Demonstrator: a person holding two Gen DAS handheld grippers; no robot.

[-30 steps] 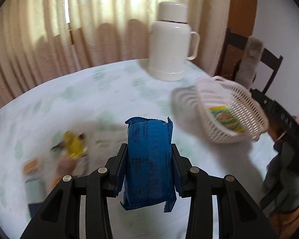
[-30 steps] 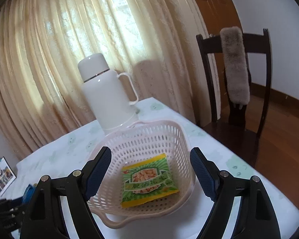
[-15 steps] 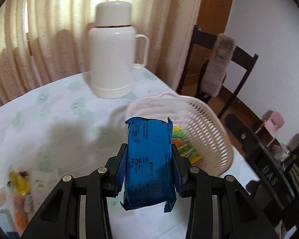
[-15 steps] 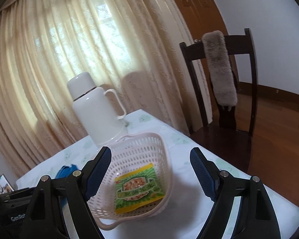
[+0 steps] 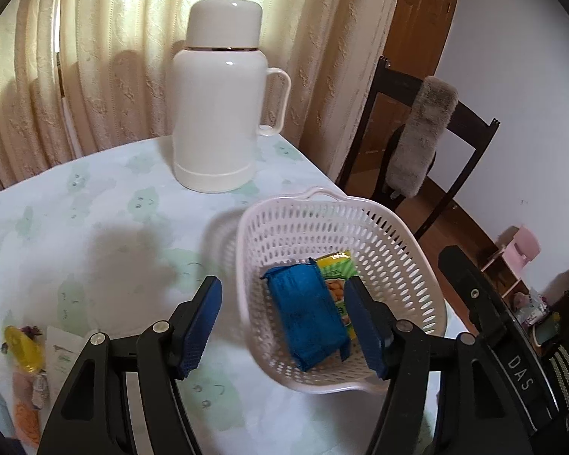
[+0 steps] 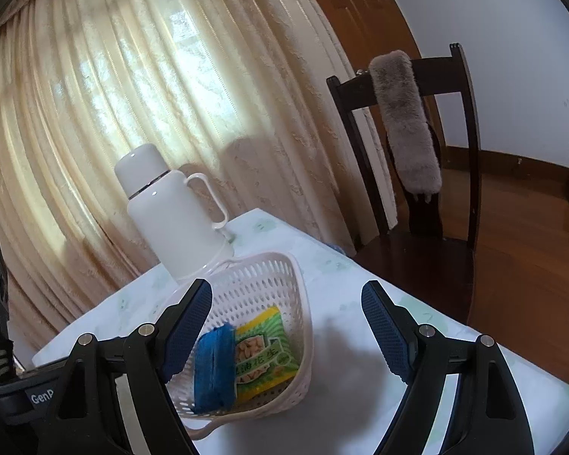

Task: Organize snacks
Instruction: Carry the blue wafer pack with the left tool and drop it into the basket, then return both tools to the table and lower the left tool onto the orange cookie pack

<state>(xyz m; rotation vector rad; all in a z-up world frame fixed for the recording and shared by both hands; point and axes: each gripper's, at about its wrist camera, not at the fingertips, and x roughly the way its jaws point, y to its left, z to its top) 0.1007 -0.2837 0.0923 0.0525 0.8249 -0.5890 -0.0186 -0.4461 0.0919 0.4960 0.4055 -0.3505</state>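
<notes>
Cream curtains (image 6: 132,113) behind the table (image 5: 95,220), daylight coming through; table has a pale cloth with faint green print. White thermos jug (image 5: 222,94) stands upright near the far edge, handle toward the chair side. Dark wooden chair (image 6: 428,197) just past the table corner, grey furry cover (image 6: 402,121) draped over its backrest.

White perforated basket (image 5: 406,261) sits on the table in front of the jug, slightly apart from it. Two snacks inside: blue packet (image 5: 307,314) lying flat on the basket floor, partly overlapping the green-and-yellow peanut packet (image 6: 261,352) beside it. From the right wrist view the blue one is on the left half of the basket, the green one on the right.

Left tool (image 5: 284,326): jaws wide apart, gripping nothing. It hangs above the near side of the basket, blue packet visible in the gap below, not touching either pad as far as I can see.

Right tool (image 6: 284,333): jaws wide apart too, empty, above the table with the basket under its left finger.

More snacks loose on the table at the lower left of the left wrist view: a yellow wrapped piece (image 5: 22,349), a white sachet (image 5: 62,356), something orange (image 5: 24,417) at the edge, blurred.
</notes>
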